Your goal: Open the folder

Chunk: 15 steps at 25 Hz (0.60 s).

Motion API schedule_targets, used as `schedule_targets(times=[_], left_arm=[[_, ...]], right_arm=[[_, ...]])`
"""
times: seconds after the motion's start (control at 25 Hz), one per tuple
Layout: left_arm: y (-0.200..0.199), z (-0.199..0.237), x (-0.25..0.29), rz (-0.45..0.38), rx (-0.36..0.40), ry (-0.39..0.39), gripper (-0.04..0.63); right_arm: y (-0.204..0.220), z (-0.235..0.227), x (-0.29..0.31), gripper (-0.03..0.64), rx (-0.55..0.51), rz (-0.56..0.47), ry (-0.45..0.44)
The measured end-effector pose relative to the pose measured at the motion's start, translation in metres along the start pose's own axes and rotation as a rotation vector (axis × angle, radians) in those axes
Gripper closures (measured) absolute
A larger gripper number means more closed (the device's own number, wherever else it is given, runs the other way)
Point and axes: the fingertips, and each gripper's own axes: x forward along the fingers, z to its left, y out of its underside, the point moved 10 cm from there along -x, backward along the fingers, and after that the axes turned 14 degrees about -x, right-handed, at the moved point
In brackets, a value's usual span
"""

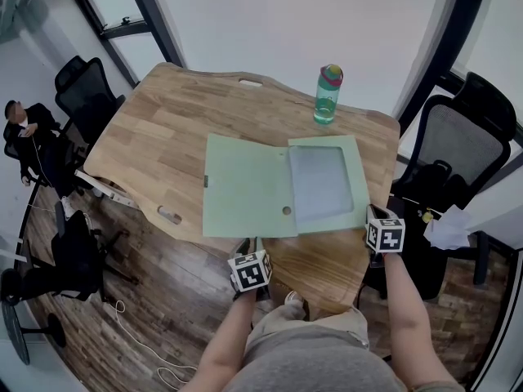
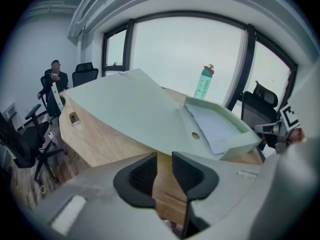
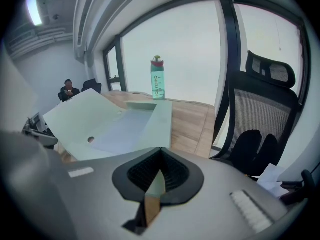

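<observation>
Head view: the green folder (image 1: 245, 186) lies open mid-frame on the bench (image 1: 155, 137). The right tongs (image 1: 373, 214) pinch its lower right corner, and the left tongs (image 1: 249, 244) stand open.

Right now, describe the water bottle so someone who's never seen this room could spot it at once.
Find the wooden table, then look past the green folder lying open on it, toward the far edge. The bottle stands upright there: see-through teal with a pinkish cap, the only tall thing on the tabletop.

An office — black mesh swivel chairs (image 1: 470, 137) round a wooden meeting table (image 1: 163, 141), tall windows (image 3: 190, 49) behind.
</observation>
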Motion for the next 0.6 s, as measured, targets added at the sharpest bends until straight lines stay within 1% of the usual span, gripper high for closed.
schedule_targets(times=[0.24, 0.6], left_arm=[[-0.004, -0.005, -0.015, -0.019, 0.012, 0.066, 0.512], [-0.001, -0.018, -0.050, -0.074, 0.024, 0.169, 0.567]], right_arm=[[0.002, 0.025, -0.030, 0.614, 0.020, -0.082, 0.007], [0.004, 0.074, -0.079, 0.614, 0.020, -0.171, -0.082]])
